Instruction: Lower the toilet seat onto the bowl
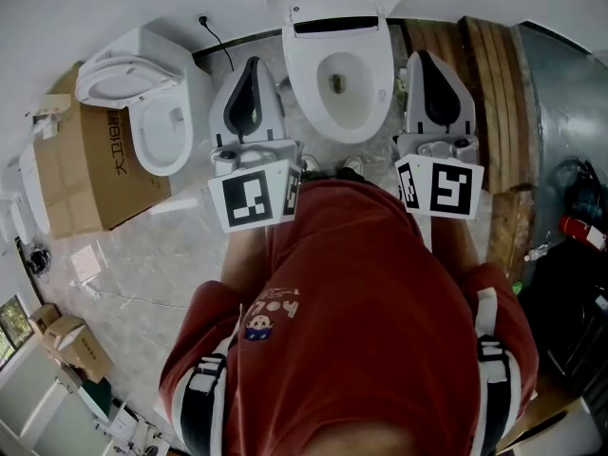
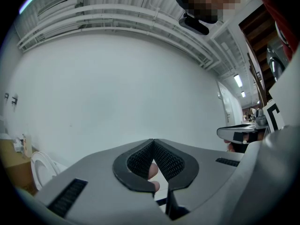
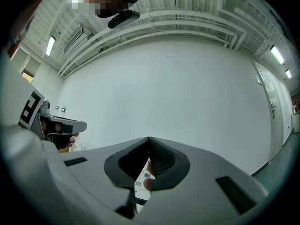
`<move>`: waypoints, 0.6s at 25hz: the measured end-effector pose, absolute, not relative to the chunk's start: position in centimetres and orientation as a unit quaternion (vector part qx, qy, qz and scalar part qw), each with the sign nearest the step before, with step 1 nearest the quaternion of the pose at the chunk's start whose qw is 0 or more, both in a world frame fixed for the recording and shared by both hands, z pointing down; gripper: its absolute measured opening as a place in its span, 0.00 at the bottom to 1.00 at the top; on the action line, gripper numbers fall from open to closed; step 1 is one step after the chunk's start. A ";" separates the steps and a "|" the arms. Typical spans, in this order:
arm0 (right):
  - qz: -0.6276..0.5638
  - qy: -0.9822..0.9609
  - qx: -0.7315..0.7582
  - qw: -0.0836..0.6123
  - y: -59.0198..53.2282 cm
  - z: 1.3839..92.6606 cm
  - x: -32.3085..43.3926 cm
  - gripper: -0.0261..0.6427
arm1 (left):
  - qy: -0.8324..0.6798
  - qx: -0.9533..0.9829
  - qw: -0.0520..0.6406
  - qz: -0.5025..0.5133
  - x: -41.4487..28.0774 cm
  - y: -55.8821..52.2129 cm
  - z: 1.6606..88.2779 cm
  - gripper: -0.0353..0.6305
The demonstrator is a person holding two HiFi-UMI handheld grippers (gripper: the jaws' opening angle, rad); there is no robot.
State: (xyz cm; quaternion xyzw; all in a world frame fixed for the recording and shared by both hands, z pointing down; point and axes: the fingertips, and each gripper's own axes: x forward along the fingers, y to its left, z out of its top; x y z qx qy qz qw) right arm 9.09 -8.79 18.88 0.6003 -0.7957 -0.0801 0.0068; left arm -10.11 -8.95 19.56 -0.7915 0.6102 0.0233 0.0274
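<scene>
We judge the lowering done: the toilet seat appears to lie flat on the bowl. The left gripper and right gripper flank the bowl, jaws together and empty.

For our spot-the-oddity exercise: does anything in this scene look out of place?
Yes. A second toilet stands on the floor at the left, right against a cardboard box, as if unpacked rather than installed. Smaller boxes lie nearby. The toilet ahead looks intact.

Clear air above the toilet, second toilet near its left, wooden planks close on right
</scene>
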 end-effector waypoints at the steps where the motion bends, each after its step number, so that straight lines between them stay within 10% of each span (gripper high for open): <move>1: -0.080 -0.796 0.600 0.008 -8.7 18.9 9.1 0.06 | 0.610 -0.792 0.027 0.023 -10.1 -8.9 19.6 0.07; 15: -0.088 -0.799 0.595 0.017 -7.8 19.2 8.9 0.06 | 0.610 -0.792 0.028 0.018 -9.8 -7.8 19.5 0.07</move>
